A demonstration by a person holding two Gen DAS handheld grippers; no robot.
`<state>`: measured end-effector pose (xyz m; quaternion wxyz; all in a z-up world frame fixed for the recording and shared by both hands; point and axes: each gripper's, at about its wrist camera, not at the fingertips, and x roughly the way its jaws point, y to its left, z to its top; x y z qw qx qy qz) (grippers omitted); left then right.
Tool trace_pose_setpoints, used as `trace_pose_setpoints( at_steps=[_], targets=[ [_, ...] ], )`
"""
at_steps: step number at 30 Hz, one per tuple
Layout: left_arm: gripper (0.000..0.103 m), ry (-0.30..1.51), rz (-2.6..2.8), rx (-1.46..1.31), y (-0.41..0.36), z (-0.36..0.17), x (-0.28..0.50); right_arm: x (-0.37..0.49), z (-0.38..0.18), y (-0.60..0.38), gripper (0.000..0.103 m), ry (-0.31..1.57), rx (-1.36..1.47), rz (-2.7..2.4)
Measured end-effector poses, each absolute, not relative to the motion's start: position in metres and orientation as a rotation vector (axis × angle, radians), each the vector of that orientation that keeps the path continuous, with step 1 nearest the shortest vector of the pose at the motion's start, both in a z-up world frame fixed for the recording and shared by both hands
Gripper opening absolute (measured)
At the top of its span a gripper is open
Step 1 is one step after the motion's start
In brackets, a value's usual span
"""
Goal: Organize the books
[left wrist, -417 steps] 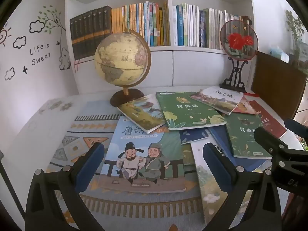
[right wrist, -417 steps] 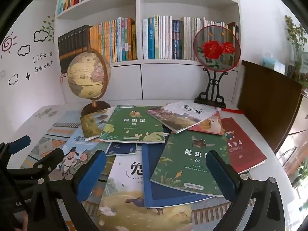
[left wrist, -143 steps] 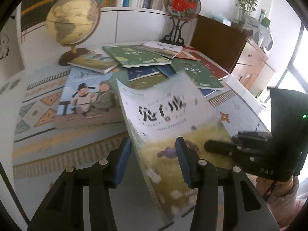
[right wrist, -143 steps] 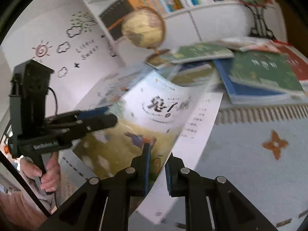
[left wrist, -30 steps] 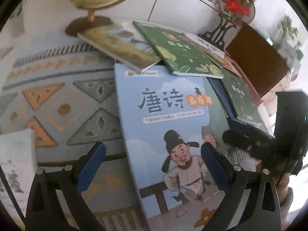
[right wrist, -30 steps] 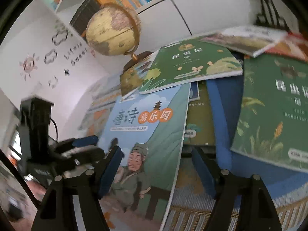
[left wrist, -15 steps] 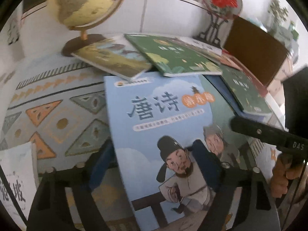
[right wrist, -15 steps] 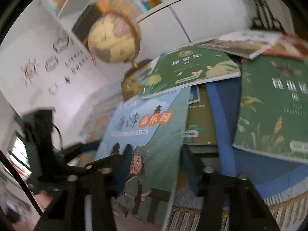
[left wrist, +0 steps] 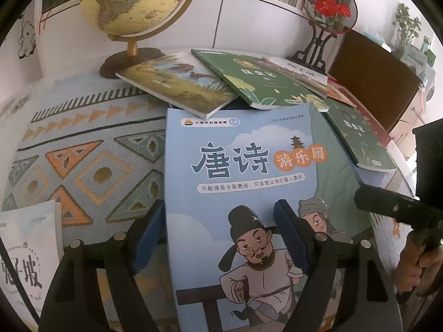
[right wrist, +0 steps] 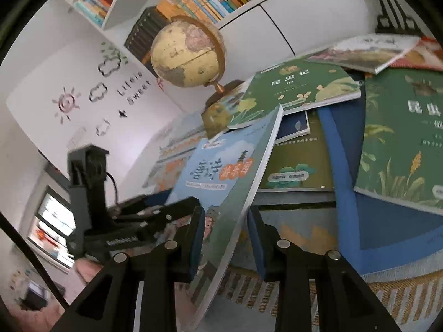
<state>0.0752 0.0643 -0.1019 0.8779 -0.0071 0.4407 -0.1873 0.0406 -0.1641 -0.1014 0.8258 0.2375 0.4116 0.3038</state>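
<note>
Both claws hold the blue book (left wrist: 243,182) off the worktop (left wrist: 83,149): left claw (left wrist: 221,232) across its width, right claw (right wrist: 225,238) seemingly pinching its edge, keeping it level for stacking.

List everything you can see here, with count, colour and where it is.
Poetry book: one, light blue, front centre, lifted between both tools
Green books: two, behind and right of it
Yellow book: one, by the globe
White book: one, left edge
Dark blue book: one, under a green book
Globe: one, tan, back left
Fan stand: one, red flowers, back right
Cloth: one, patterned, on table
Left tool: black, blue pads
Right tool: same
</note>
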Motion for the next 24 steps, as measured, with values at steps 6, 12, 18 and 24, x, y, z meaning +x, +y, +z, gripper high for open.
trace_pose_setpoints(
  at_steps=[6,12,18,24],
  targets=[
    [0.077,0.917,-0.391,-0.013,0.065,-0.103,0.075,0.042,-0.115,-0.156,0.033,0.976,0.503,0.680],
    [0.077,0.927,-0.400,-0.022,0.065,-0.103,0.074,0.038,-0.113,-0.144,0.018,0.956,0.421,0.591],
    [0.075,0.872,-0.486,-0.124,0.074,-0.082,0.060,0.028,-0.097,-0.132,0.017,0.887,0.294,0.518],
    [0.072,0.864,-0.417,0.005,0.058,-0.079,0.051,0.032,-0.099,-0.131,0.017,0.891,0.290,0.510]
  ],
)
